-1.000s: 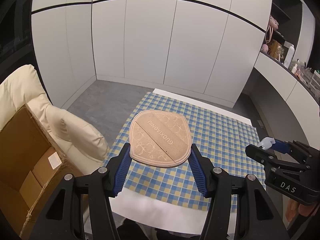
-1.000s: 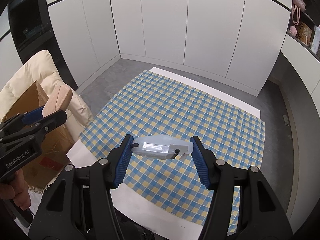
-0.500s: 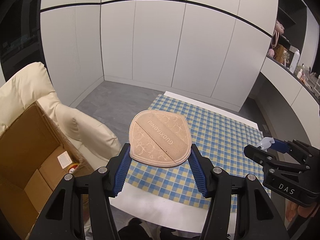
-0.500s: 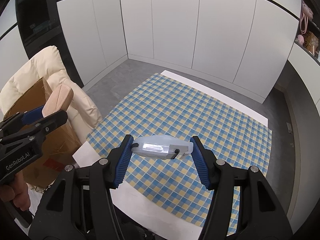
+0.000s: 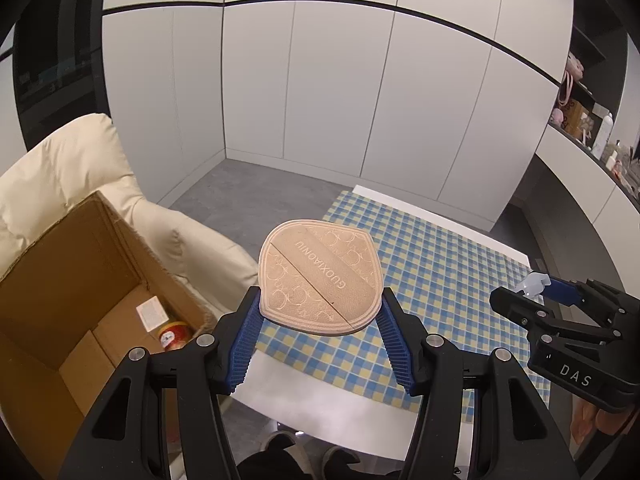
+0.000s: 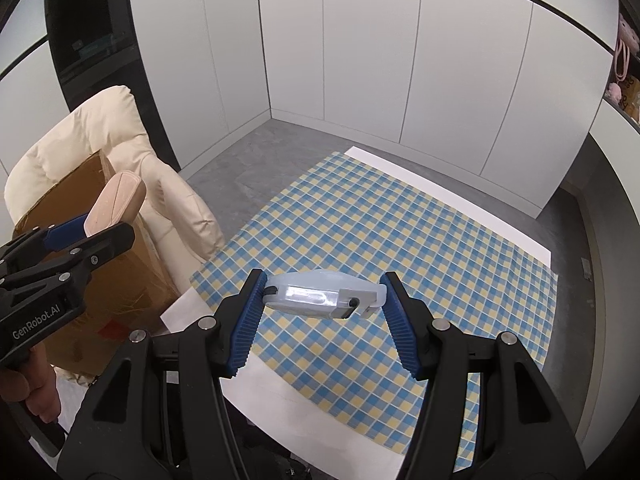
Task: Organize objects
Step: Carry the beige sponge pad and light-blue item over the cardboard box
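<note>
Cream armchair [image 5: 60, 184] beside white table [image 6: 440, 184] w/ checked cloth [image 6: 400, 248].

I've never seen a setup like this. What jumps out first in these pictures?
Two black hand-held grippers, each clamping something in mid-air: the left gripper holds a flat pink pad, the right gripper a pale plastic case. Below lies a blue-and-yellow checked cloth, with an open cardboard box at left.

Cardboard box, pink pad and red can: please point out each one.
cardboard box [image 5: 92, 264]: left wrist view, inner wall.
pink pad [image 5: 316, 278]: left wrist view, middle of top face.
red can [image 5: 174, 334]: left wrist view, its side.
</note>
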`<action>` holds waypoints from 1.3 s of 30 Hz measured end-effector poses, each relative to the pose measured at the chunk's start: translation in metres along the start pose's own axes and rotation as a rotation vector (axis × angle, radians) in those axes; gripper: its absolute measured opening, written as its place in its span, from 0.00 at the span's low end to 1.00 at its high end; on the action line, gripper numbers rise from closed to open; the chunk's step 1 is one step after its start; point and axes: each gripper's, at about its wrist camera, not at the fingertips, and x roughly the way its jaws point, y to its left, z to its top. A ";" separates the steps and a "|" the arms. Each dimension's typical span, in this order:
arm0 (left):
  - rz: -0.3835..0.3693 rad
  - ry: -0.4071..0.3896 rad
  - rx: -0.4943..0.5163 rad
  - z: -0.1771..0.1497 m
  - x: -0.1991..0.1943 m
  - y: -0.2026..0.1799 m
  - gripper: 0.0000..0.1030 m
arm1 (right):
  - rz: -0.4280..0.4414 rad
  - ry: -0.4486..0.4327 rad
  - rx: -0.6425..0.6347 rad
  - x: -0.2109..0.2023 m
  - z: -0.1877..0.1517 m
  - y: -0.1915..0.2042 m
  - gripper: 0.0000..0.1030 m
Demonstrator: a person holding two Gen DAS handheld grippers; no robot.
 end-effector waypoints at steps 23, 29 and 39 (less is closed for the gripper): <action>0.060 -0.004 -0.072 -0.006 -0.010 0.057 0.56 | 0.068 -0.001 -0.059 0.012 0.014 0.054 0.59; 0.077 -0.007 -0.091 -0.008 -0.016 0.070 0.56 | 0.084 -0.003 -0.075 0.013 0.016 0.067 0.59; 0.103 -0.004 -0.121 -0.013 -0.024 0.086 0.56 | 0.105 -0.009 -0.104 0.015 0.020 0.087 0.59</action>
